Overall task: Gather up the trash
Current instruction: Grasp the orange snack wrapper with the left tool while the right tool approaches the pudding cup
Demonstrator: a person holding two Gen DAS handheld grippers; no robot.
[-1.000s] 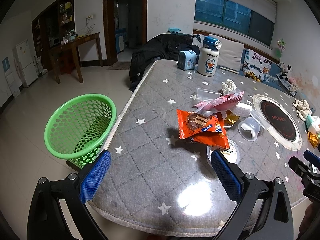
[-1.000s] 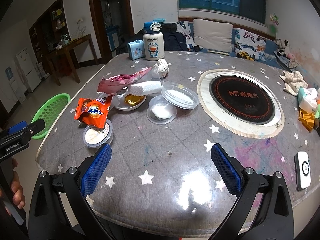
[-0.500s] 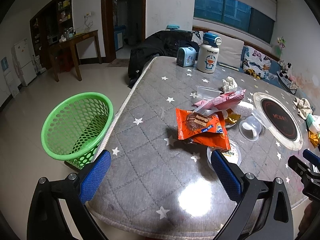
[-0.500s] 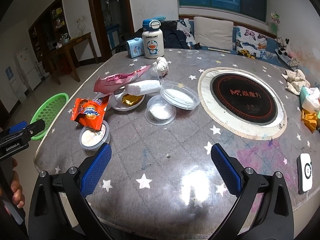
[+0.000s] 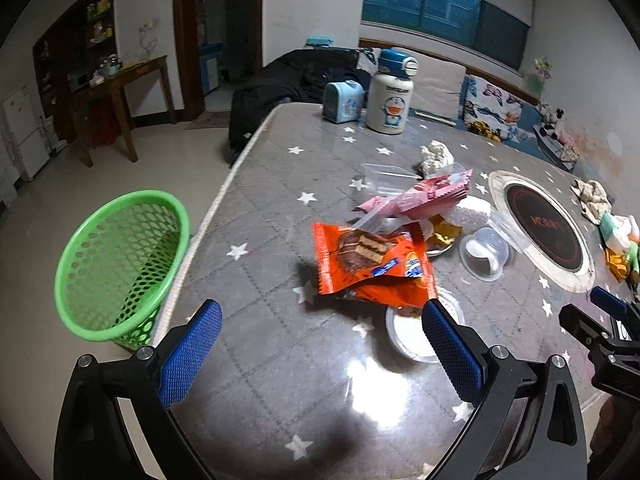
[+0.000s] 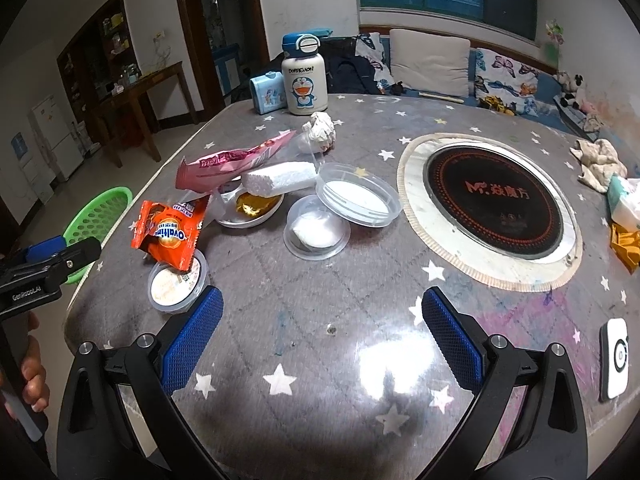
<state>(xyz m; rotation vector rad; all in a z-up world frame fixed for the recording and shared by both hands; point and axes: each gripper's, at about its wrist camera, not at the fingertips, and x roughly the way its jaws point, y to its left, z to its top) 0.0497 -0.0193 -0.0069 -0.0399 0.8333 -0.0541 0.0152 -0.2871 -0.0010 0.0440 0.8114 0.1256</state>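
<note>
We hold both grippers above the near edge of the grey star-patterned surface (image 6: pixel 360 280), and neither carries anything. The left gripper (image 5: pixel 320 340) has its jaws wide apart, its blue pads framing the near part of the surface; the right gripper (image 6: pixel 322 328) has its jaws equally spread over a bare stretch in front of the clutter.

The trash sits in a cluster toward the left half of the surface. An orange Ovaltine wrapper (image 6: pixel 170 234) lies crumpled with one end resting on a round lidded cup (image 6: pixel 176 284), which stands near the surface's edge. Behind the wrapper, a pink snack wrapper (image 6: pixel 236 158) leans across a white foam block (image 6: pixel 280 176) and a shallow dish holding a gold foil piece (image 6: pixel 252 206). Just right of the dish we see a clear plastic cup (image 6: pixel 316 230) touching a clear round lid (image 6: pixel 356 198). A crumpled tissue ball (image 6: pixel 320 128) lies farther back, with a Doraemon bottle (image 6: pixel 304 76) and a small blue box (image 6: pixel 268 92) beyond it.

The green mesh basket (image 5: pixel 120 264) stands on the floor just beside the left edge of the surface, upright. An induction hob (image 6: pixel 494 200) is set into the right half, and a white device (image 6: pixel 614 356) lies near the right rim.
</note>
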